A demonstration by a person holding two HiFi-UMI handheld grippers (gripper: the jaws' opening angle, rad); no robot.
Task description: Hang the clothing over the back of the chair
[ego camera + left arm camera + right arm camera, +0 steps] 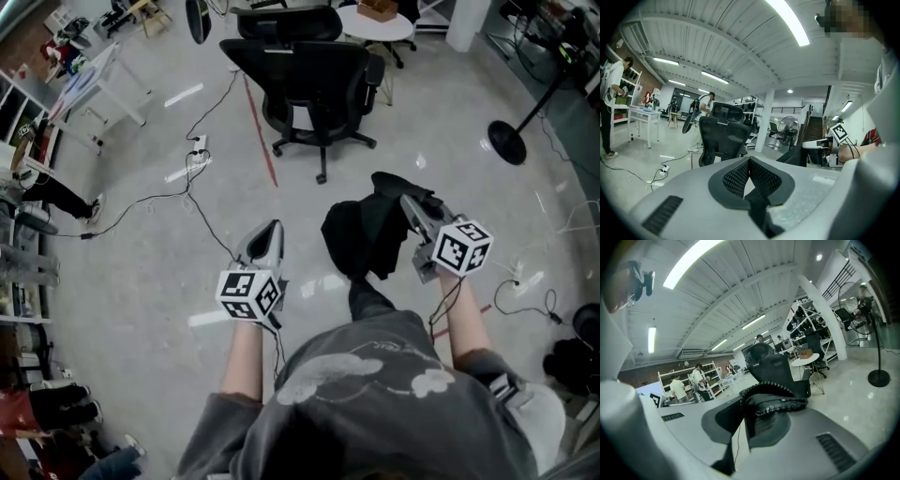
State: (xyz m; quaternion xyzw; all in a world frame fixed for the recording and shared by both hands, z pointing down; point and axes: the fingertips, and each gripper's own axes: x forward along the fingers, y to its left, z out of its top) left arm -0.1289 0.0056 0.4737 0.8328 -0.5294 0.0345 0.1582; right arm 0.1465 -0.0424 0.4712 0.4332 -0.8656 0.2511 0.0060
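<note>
A black mesh office chair (314, 80) stands on the floor ahead of me, its back facing me. A black garment (361, 234) hangs in a bunch from my right gripper (410, 201), which is shut on a fold of it. In the right gripper view the stitched fold of the garment (778, 398) lies pinched across the right gripper (750, 405), with the chair (774, 365) behind it. My left gripper (273, 227) is held out to the left of the garment, apart from it. In its own view the left gripper (749, 161) has its pads together with nothing between them, and the chair (723, 135) stands ahead of it.
A pedestal fan (511, 141) stands at the right. A round white table (375, 23) is behind the chair. A power strip (198, 145) with cables and a red tape line (261, 131) lie on the floor left of the chair. A white table (94, 80) stands far left.
</note>
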